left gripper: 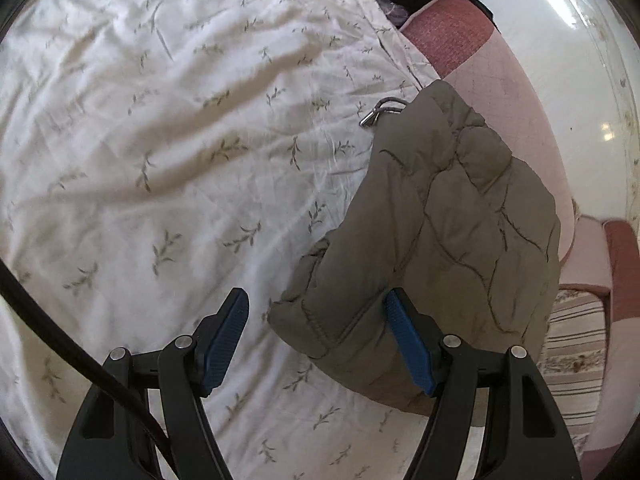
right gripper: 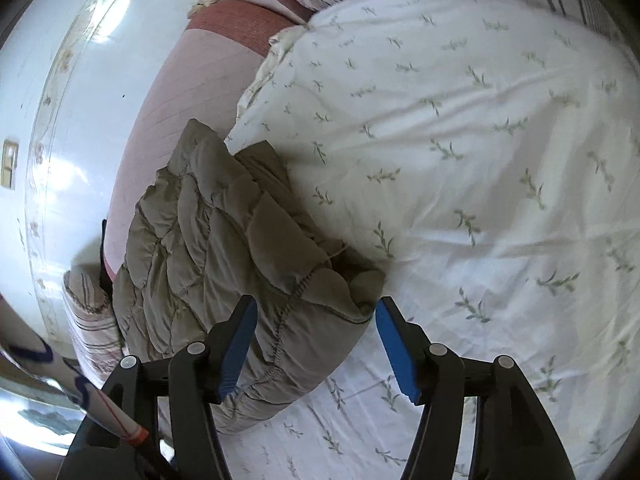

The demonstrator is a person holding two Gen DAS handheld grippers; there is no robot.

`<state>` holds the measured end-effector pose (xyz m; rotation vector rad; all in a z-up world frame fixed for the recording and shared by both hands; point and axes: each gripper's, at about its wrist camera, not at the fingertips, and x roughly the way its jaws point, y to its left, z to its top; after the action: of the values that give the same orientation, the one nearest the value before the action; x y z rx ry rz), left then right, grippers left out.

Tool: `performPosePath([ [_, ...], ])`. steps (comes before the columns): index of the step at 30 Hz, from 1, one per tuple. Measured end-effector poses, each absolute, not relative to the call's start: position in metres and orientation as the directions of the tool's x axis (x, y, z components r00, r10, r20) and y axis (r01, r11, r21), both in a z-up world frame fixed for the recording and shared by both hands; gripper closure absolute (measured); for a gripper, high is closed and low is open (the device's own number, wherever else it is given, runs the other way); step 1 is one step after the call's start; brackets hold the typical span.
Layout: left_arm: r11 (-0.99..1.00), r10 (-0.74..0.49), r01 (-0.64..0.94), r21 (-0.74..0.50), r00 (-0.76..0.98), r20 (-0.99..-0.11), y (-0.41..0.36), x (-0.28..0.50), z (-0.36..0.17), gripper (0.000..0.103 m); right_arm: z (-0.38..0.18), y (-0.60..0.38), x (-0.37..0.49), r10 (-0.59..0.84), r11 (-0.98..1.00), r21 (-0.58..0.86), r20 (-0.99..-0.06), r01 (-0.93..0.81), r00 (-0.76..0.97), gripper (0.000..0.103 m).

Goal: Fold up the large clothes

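Observation:
A folded olive-grey quilted jacket lies on a white leaf-print bedsheet near the bed's edge. In the left wrist view my left gripper stands open; the jacket's stitched corner reaches in between the blue pads, and the left pad is clear of the cloth. A metal clasp pokes out at the jacket's far end. In the right wrist view the jacket shows as a thick bundle, and my right gripper is open astride its near rolled end, with the right pad apart from the fabric.
A pink and red quilt hangs along the bed's side by a glossy white floor. Striped bedding sits beyond the jacket. A black cable crosses the left view's corner. The sheet spreads wide to the right of the jacket.

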<state>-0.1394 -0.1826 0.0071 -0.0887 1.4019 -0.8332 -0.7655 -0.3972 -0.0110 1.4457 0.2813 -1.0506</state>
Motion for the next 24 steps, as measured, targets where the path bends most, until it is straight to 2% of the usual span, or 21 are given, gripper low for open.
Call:
performPosePath([
  [12, 0.703, -0.621, 0.360, -0.613, -0.109, -0.776, -0.182, -0.135, -0.013, 0.032, -0.032, -0.400, -0.764, -0.410, -0.246, 0.726, -0.678, 0.642, 0.610, 0.030],
  [20, 0.689, -0.666, 0.298, -0.661, -0.100, -0.739, -0.184, -0.137, -0.024, 0.027, -0.047, -0.404, -0.752, -0.430, -0.238, 0.759, -0.642, 0.606, 0.635, 0.027],
  [22, 0.680, -0.671, 0.317, -0.661, -0.093, -0.736, -0.189, -0.141, -0.024, 0.027, -0.049, -0.405, -0.748, -0.438, -0.232, 0.765, -0.633, 0.600, 0.638, 0.029],
  [24, 0.684, -0.657, 0.361, -0.634, -0.073, -0.750, -0.196, -0.145, -0.021, 0.028, -0.047, -0.406, -0.743, -0.441, -0.213, 0.759, -0.636, 0.615, 0.633, 0.037],
])
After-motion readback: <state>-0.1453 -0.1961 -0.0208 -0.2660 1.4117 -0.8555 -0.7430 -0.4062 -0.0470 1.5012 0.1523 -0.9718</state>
